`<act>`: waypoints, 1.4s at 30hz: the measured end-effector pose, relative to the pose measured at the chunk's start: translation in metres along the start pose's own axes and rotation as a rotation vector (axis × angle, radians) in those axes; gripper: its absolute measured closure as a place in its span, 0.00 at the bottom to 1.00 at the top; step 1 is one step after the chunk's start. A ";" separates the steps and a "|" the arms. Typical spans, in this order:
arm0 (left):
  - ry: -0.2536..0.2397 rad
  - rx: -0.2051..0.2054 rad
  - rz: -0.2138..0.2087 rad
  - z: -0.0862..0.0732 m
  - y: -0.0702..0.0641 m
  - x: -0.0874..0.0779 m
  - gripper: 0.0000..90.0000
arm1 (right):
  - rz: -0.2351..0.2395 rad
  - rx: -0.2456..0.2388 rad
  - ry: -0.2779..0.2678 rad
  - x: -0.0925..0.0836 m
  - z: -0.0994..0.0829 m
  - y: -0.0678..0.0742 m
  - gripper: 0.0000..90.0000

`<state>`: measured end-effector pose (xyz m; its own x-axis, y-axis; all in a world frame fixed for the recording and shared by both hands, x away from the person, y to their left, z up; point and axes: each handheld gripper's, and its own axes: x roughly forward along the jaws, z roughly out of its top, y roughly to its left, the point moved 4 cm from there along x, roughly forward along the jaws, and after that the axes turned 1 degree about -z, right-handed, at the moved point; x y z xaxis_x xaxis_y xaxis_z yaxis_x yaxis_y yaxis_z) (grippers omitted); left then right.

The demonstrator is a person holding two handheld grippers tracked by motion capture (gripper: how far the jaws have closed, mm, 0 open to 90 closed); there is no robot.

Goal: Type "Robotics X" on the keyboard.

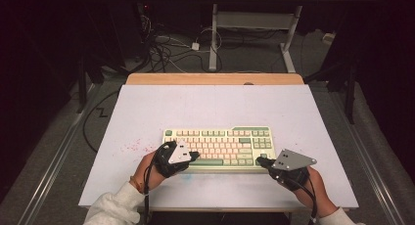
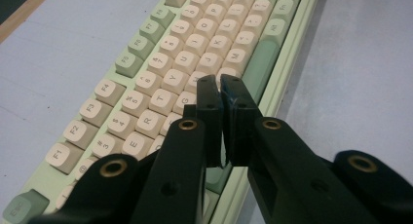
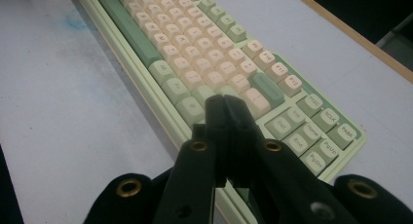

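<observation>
One keyboard (image 1: 218, 147), pale green with cream keycaps, lies across the near half of the white table (image 1: 147, 107), parallel to its front edge; I count two grippers on it and nothing else on the board. My left gripper (image 1: 195, 155) sits over the left-centre keys, just above the long green spacebar (image 2: 260, 63). In the left gripper view its jaws stand together with a hair's gap at most, holding nothing, the tips poised at the bottom letter row beside the spacebar. My right gripper (image 1: 260, 161) rests at the keyboard's near right corner. In the right gripper view its jaws are likewise pressed together and empty, tips over the green modifier keys (image 3: 178, 90) at the end of the bottom row, with the navigation cluster (image 3: 307, 129) off to one side.

I judge the step in hand to be key-pressing with closed tips, both hands placed like typing fingers. I cannot tell whether either tip is touching a cap yet. The next move calls for a short, straight descent onto a single key, centred enough not to catch its neighbour.
</observation>
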<state>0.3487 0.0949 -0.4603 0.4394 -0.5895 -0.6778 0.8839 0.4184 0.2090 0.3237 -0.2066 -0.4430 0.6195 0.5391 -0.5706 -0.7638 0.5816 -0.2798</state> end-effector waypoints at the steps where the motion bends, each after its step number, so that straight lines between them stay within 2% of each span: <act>1: 0.001 0.001 -0.001 0.000 0.000 0.000 0.95 | 0.001 -0.001 0.000 0.000 0.000 0.000 1.00; 27: 0.010 0.011 -0.013 0.000 -0.003 0.005 0.95 | 0.002 -0.005 0.001 0.001 0.000 0.001 1.00; 42: 0.054 0.014 -0.023 -0.006 -0.002 0.013 0.95 | 0.007 -0.004 0.006 0.002 0.000 0.002 1.00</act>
<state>0.3519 0.0901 -0.4739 0.4105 -0.5606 -0.7192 0.8958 0.3954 0.2031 0.3233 -0.2051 -0.4447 0.6130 0.5397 -0.5770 -0.7689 0.5755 -0.2787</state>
